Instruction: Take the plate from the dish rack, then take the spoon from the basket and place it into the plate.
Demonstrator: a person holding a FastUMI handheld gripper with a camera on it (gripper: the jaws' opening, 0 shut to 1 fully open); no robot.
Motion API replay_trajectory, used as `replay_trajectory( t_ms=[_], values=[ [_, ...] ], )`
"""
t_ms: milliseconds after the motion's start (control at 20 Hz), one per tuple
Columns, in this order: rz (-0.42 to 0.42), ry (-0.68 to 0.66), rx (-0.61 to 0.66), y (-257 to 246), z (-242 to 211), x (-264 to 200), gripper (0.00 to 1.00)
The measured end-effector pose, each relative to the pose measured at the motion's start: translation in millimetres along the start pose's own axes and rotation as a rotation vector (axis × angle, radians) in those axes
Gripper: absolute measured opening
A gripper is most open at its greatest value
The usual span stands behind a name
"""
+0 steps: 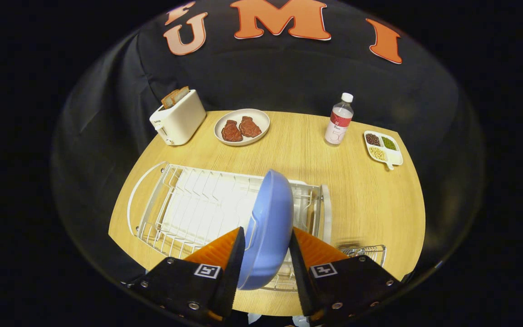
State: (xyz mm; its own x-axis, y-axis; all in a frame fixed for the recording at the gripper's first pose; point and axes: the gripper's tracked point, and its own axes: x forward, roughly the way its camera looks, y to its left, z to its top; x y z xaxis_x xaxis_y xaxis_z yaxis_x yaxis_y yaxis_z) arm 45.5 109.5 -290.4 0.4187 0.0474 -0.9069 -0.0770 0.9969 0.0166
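A: Plate [268, 222], blue, stands on edge between the fingers of the hand-held gripper [267, 254]; both fingers press its faces, so the grip is closed on it. Its lower rim sits at the right end of the white wire dish rack [189, 204].

B: Basket and spoon?

A: Small wire basket [368, 252] at the near right edge of the counter [366, 200], just beyond the right finger. Something metallic lies in it; cannot tell whether it is the spoon.

B: Any writing?

A: Bottle [338, 120], white cap, red-and-white label, print too small to make out. Toaster [178, 119] at the far left corner has a small dark mark on its side, unreadable; bread slices stick up from its slot. Square coded markers on both fingers.

B: Surface, surroundings?

A: Light wood-grain counter, rounded edges. Oval dish [242, 126] with two brown pieces at the far edge, centre. Divided tray [383, 147] of beans at the far right. Black cloth wall behind.
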Motion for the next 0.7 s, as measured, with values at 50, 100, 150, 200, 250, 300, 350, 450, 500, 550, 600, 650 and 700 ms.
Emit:
replay_trajectory(
  t_ms=[50, 100, 150, 200, 250, 300, 350, 450, 500, 550, 600, 650, 700],
  values=[
    [-0.024, 0.020, -0.004, -4, -4, 3, 0.53],
    [-0.034, 0.043, -0.001, -3, -9, 6, 0.50],
    [-0.040, 0.055, 0.006, -1, -11, 8, 0.47],
    [-0.048, 0.057, 0.011, -3, -10, 8, 0.45],
    [-0.051, 0.058, 0.019, -3, -10, 8, 0.44],
    [-0.053, 0.063, 0.037, -3, -7, 5, 0.42],
    [-0.055, 0.062, 0.052, -5, -4, 1, 0.39],
    [-0.083, 0.023, 0.066, -14, 9, -7, 0.36],
    [-0.108, 0.004, 0.065, -23, 15, -13, 0.35],
    [-0.132, -0.018, 0.064, -30, 21, -19, 0.34],
    [-0.140, -0.035, 0.069, -34, 25, -24, 0.30],
    [-0.126, -0.044, 0.082, -34, 27, -32, 0.26],
    [-0.097, -0.040, 0.110, -30, 25, -39, 0.23]
  ],
)
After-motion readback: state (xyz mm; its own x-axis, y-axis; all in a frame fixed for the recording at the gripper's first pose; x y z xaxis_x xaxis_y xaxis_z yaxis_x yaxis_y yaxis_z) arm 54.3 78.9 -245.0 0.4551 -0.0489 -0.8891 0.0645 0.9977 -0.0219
